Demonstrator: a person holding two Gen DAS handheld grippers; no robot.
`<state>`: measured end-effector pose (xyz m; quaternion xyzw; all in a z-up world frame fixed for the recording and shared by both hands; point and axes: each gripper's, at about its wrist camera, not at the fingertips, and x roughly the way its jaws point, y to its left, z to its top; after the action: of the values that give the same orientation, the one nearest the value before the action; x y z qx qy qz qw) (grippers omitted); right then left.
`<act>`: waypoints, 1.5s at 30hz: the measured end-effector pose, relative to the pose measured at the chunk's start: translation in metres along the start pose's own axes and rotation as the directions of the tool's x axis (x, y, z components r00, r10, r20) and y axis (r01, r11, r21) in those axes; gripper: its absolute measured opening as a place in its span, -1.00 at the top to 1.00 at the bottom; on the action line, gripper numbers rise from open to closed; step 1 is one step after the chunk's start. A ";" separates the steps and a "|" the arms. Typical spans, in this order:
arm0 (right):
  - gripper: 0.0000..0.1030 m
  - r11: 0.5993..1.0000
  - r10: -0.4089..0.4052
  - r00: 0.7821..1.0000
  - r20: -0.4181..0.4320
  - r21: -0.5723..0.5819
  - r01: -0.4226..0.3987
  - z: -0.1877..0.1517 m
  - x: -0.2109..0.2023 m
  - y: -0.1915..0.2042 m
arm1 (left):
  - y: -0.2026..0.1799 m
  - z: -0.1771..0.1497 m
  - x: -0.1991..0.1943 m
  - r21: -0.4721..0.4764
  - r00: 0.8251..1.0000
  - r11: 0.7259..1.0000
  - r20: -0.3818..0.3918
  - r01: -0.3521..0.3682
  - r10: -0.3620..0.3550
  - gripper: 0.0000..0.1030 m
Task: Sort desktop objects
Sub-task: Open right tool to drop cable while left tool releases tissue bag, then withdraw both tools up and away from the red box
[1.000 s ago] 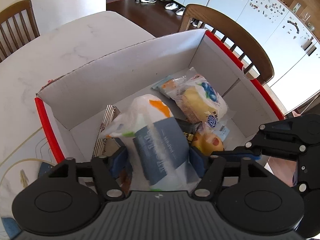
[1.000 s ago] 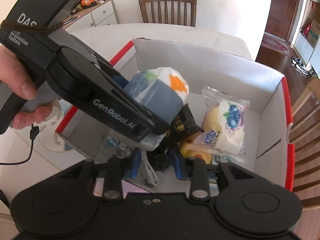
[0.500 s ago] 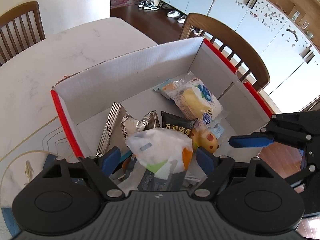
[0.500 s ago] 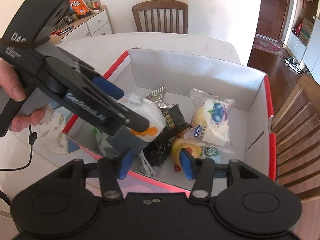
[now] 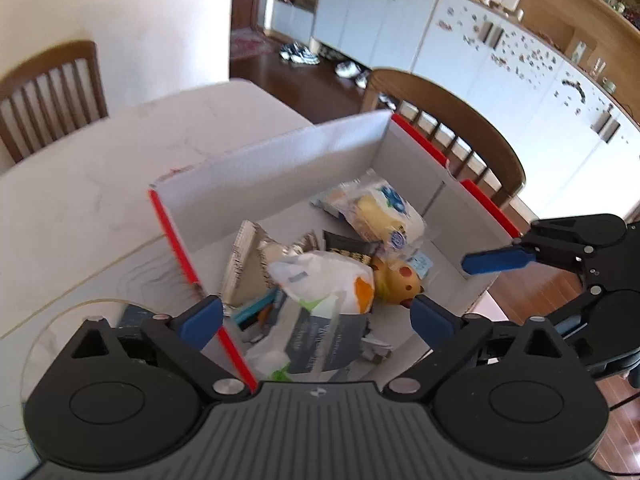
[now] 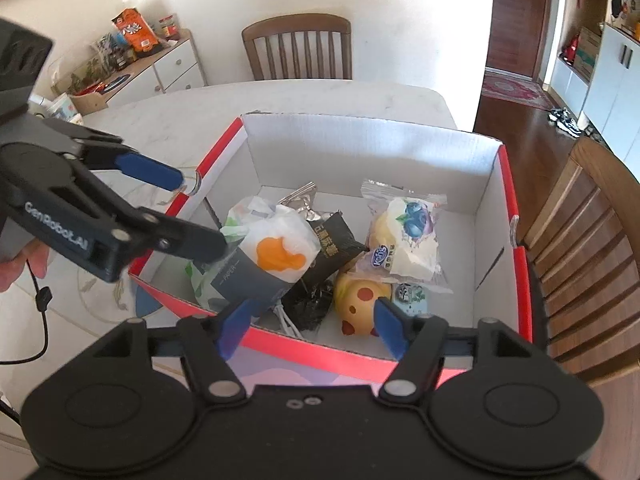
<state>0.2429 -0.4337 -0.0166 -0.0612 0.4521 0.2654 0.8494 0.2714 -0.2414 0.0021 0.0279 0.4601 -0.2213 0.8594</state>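
A red-sided cardboard box [image 5: 280,152] [image 6: 360,140] stands on the white table. A white tissue pack [image 5: 320,276] [image 6: 276,256] with a grey band and an orange patch lies loose in it. My left gripper [image 5: 316,316] [image 6: 200,214] hovers over the pack, its jaws opening, pads clear of it. My right gripper [image 6: 312,326] hangs over the box's near wall, jaws opening, nothing between the pads. One of its blue fingers [image 5: 496,260] shows at the right of the left wrist view. A white cable [image 6: 288,320] lies under the right gripper.
The box also holds a blueberry bread packet [image 6: 404,236], a black snack packet [image 6: 332,240], a yellow spotted toy [image 6: 360,296] and a silver packet [image 5: 276,246]. Wooden chairs [image 6: 298,46] [image 5: 448,120] stand at the table's edges. A hand [image 6: 16,268] grips the left tool.
The left gripper let go of the tissue pack, which dropped into the box. Both grippers' jaws spread wider, and the left one drew back and up from the box.
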 end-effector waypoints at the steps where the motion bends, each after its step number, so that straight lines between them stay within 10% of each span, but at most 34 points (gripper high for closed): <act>1: -0.36 1.000 -0.003 1.000 0.004 0.006 0.003 -0.001 -0.001 0.001 | 0.001 -0.002 -0.003 0.000 1.000 1.000 0.009 -0.003 0.003 -0.99; 45: -0.55 0.962 -0.147 0.978 0.148 0.251 0.107 -0.030 -0.039 0.072 | 0.019 -0.084 -0.085 0.103 0.989 0.995 0.149 -0.002 -0.013 -0.99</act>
<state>0.1670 -0.3984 0.0070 0.0360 0.4039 0.1573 0.9004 0.1730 -0.1729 0.0187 0.0542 0.3825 -0.2485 0.8883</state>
